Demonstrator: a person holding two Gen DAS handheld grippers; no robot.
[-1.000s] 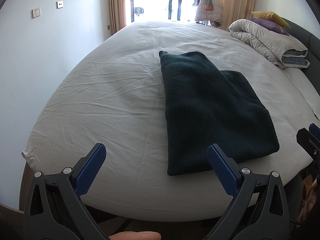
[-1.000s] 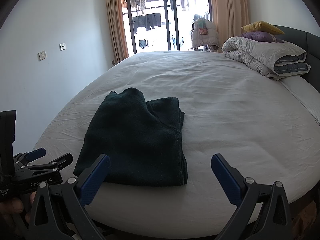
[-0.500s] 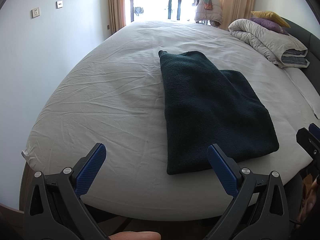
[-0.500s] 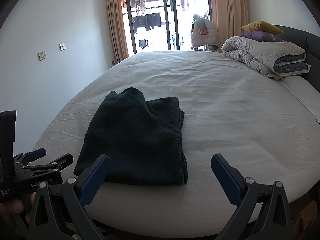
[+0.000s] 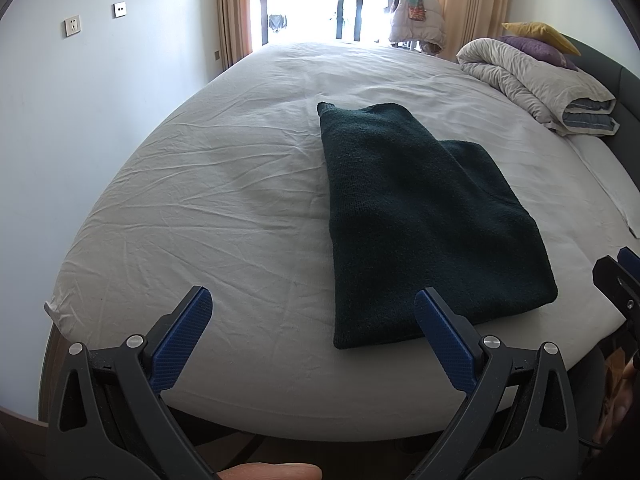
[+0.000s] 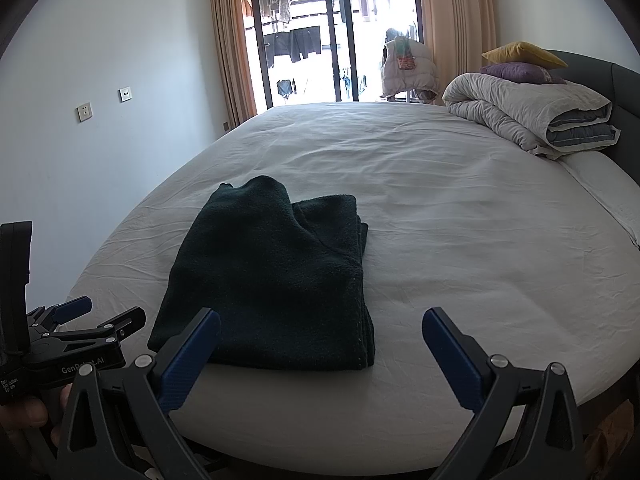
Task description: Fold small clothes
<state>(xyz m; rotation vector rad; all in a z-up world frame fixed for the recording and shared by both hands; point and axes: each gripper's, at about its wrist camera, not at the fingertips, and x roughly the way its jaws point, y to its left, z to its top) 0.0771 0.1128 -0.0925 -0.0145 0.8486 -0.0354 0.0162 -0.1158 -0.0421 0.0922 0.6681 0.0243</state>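
Left gripper (image 5: 312,300): nearest in the left wrist view, blue-padded fingers spread wide with nothing between them, held off the near edge of the bed (image 5: 224,208); a fingertip of the holding hand shows at the bottom edge. Its right finger overlaps the near edge of the sweater (image 5: 424,220) in that view, but whether it touches cannot be told. Right gripper (image 6: 320,320): nearest in the right wrist view, fingers likewise spread wide and holding nothing, also off the near edge of the bed; its left finger overlaps the near edge of the sweater in that view, contact not discernible. The left gripper appears again at the lower left of the right wrist view, with part of the hand under it. Sweater: dark green knit, folded into a rough rectangle, lying flat on the near part of the sheet, between the two grippers; a narrower folded layer lies on top along its left side and ends in a cuff pointing to the far end, while the lower layer shows at the right. Bed: white, wrinkled sheet. Duvet (image 6: 536,116): grey-white, rolled, at the far right of the bed by the dark headboard (image 6: 612,80). Pillows (image 6: 520,62): one yellow on one purple, on top of the duvet. Beyond the far edge: a pale vest (image 6: 406,68) hung up, a glass door (image 6: 320,32) with laundry outside, beige curtains. Left wall: two switch plates (image 6: 104,104).
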